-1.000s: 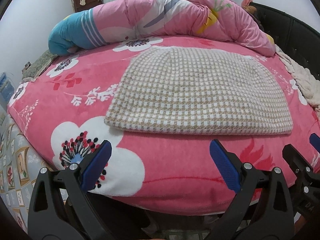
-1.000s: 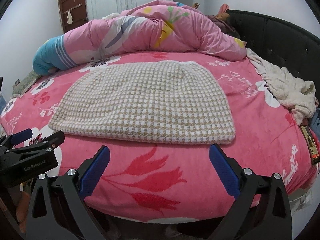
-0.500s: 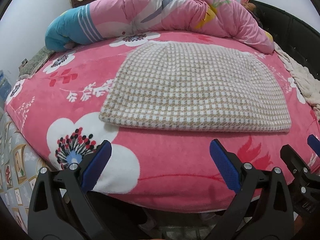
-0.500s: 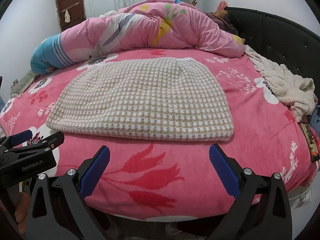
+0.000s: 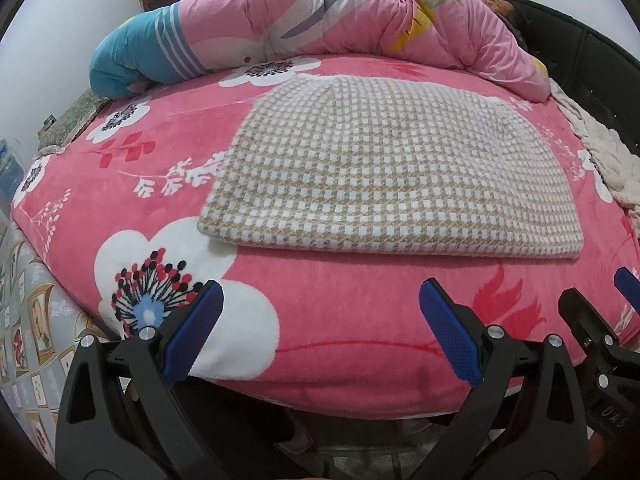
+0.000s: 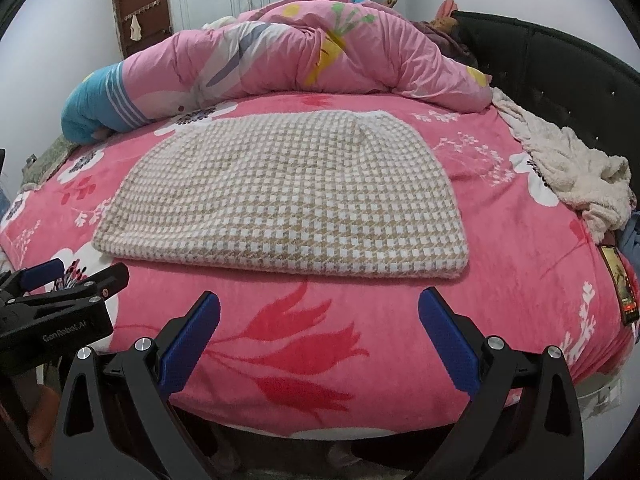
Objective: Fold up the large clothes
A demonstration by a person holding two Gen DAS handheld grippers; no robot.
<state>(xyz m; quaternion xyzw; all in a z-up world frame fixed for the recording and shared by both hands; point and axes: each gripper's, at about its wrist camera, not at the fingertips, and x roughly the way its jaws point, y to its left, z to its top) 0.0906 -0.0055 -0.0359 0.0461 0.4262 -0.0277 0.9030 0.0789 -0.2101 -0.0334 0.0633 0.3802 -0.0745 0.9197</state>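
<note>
A beige-and-white houndstooth garment (image 5: 392,176) lies flat on the pink flowered bed (image 5: 320,320), its straight hem nearest me; it also shows in the right wrist view (image 6: 288,200). My left gripper (image 5: 320,300) is open and empty, just short of the bed's front edge, below the hem's left half. My right gripper (image 6: 320,312) is open and empty, below the hem's right half. Each gripper shows at the edge of the other's view: the right one (image 5: 600,300) and the left one (image 6: 76,276).
A rolled pink quilt (image 6: 312,56) lies across the back of the bed. A cream fleece cloth (image 6: 576,168) lies by the dark headboard (image 6: 560,64) on the right. A phone (image 6: 618,284) rests at the bed's right edge.
Both grippers have risen and tilted slightly, so the garment sits lower and nearer in both views. Jaws stay open.
</note>
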